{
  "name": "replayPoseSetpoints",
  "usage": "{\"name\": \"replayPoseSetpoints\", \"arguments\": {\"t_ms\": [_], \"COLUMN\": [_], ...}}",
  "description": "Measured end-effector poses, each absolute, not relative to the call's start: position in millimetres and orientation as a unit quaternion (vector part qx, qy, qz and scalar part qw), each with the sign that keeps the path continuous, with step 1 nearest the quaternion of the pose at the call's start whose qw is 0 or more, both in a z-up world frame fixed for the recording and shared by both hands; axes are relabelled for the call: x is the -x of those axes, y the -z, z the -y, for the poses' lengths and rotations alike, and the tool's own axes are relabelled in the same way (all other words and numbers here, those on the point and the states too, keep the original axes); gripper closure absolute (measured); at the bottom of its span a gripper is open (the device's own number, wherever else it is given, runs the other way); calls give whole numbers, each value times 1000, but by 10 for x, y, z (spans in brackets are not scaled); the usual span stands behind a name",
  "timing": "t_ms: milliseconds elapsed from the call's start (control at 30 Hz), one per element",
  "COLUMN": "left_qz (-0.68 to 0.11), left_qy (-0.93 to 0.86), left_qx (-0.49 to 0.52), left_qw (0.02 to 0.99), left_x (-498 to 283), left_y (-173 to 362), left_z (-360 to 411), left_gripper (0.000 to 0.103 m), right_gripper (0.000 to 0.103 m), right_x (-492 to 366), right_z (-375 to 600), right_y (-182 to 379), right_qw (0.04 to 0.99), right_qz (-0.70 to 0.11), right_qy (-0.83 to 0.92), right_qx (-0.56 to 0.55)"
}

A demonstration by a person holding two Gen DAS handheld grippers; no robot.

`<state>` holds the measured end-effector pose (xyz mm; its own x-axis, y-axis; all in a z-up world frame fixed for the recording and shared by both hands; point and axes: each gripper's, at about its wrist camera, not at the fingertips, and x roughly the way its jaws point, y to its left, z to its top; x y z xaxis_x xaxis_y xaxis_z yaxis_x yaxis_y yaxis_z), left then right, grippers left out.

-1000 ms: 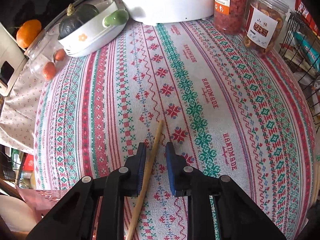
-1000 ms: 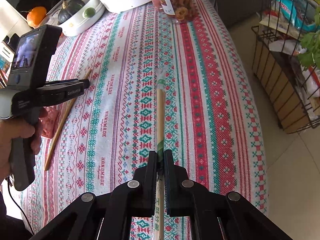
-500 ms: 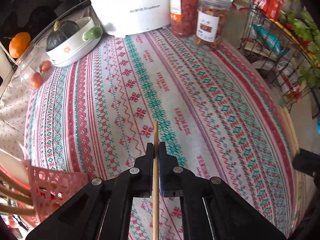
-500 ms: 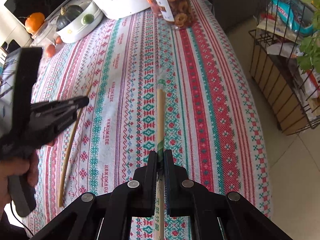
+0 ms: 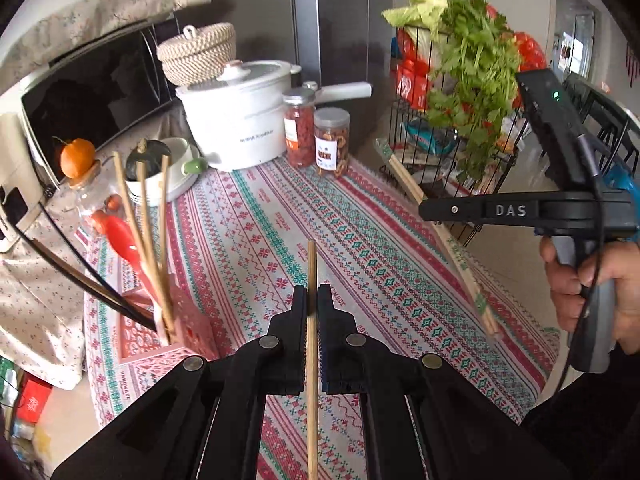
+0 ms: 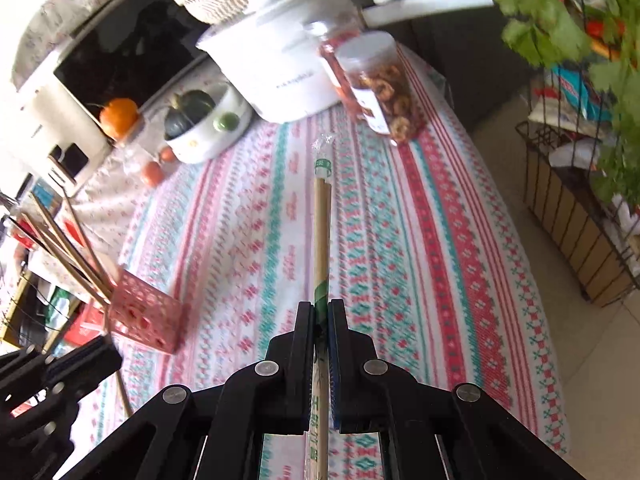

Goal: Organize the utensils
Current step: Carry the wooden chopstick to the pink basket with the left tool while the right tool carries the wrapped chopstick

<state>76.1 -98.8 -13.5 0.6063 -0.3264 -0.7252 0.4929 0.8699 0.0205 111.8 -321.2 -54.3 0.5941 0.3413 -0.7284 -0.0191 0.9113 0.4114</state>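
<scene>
Left gripper [image 5: 312,294] pinches a bare chopstick [image 5: 311,276] — right gripper [image 6: 320,310] clamps wrapped chopsticks [image 6: 322,236].

1. Both views are bright with daylight; in the left wrist view it comes from a window [image 5: 576,40] at far right.
2. The right wrist view is washed out at upper left, where the microwave [image 6: 48,120] glares white.
3. The right wrist view is motion-blurred: the white pot [image 6: 280,68], jars [image 6: 380,88] and tablecloth [image 6: 400,240] pattern smear.
4. The left wrist view is sharper, though the wrapped chopsticks [image 5: 440,236] blur.
5. Fisheye bending curves the edges, with black corners.
</scene>
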Motion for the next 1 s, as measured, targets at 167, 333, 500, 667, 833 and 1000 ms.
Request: {"name": "replayPoseSetpoints", "arguments": {"t_ms": [167,333,500,667,833,1000], "left_qz": [-312,-224,-137,-48,-25,-50], "left_qy": [219,183,153,100,75,74], "left_qx": [-71,-20,38,26,23,17], "left_qw": [922,957,978,994,997,996], "left_x": [-625,-523,-624,-734,-943,-1181], "left_y": [-408,-895,-1003,-834,-589,-299], "left_z": [539,67,-312,-425,-437,-431], "left_gripper": [98,98,98,98,98,98], "right_gripper": [99,99,99,99,99,99], "right_x": [-1102,-1104,-1132,-1206,-1264,-1277], "right_z": [3002,2739,2523,2313,2185,2110], "right_y": [324,173,102,132,160,171], "right_qw": [890,906,915,916,919,922], "right_qz": [-402,-368,-345,-342,-336,-330], "right_qy": [-123,-140,-153,-165,-169,-165], "right_qx": [-179,-156,-145,-129,-118,-116]}}
